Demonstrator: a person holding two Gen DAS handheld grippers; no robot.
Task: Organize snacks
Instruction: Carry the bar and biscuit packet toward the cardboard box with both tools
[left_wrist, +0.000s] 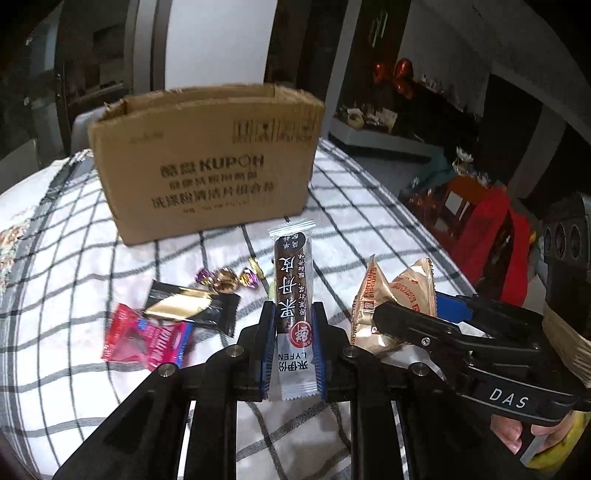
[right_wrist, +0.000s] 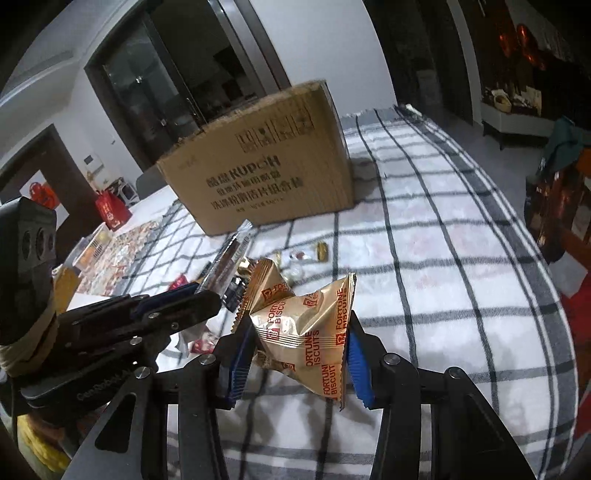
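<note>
Lying loose on the checked cloth (left_wrist: 369, 229), at the far left of the spread, are the snacks that are still waiting: a red packet (left_wrist: 147, 338), then a black-and-gold packet (left_wrist: 192, 306), then a small cluster of foil-wrapped candies (left_wrist: 227, 278) just behind them. None of these is touching the cardboard box (left_wrist: 207, 162), which is standing open-topped at the back of the table, apart from the loose pile. Its inside is hidden from both cameras, so whether anything is already lying in it cannot be told.

Moving toward the middle, the left gripper (left_wrist: 293, 332) is pinching a long dark fruit-leather bar (left_wrist: 293, 280) between its blue pads, the bar pointing forward toward the box and held clear of the cloth. Further right, the right gripper (right_wrist: 295, 354) is squeezing a gold fortune biscuit packet (right_wrist: 306, 328), its blue pads pressing in on both sides of the crumpled wrapper; it is also hanging above the cloth, short of the box.

Judging by this, the sorting is partly under way: two snacks are lifted and are probably heading for the box, while at least three kinds are remaining on the table. In the right wrist view a few more small wrapped sweets (right_wrist: 303, 256) are sitting in front of the box, also waiting for collection.
</note>
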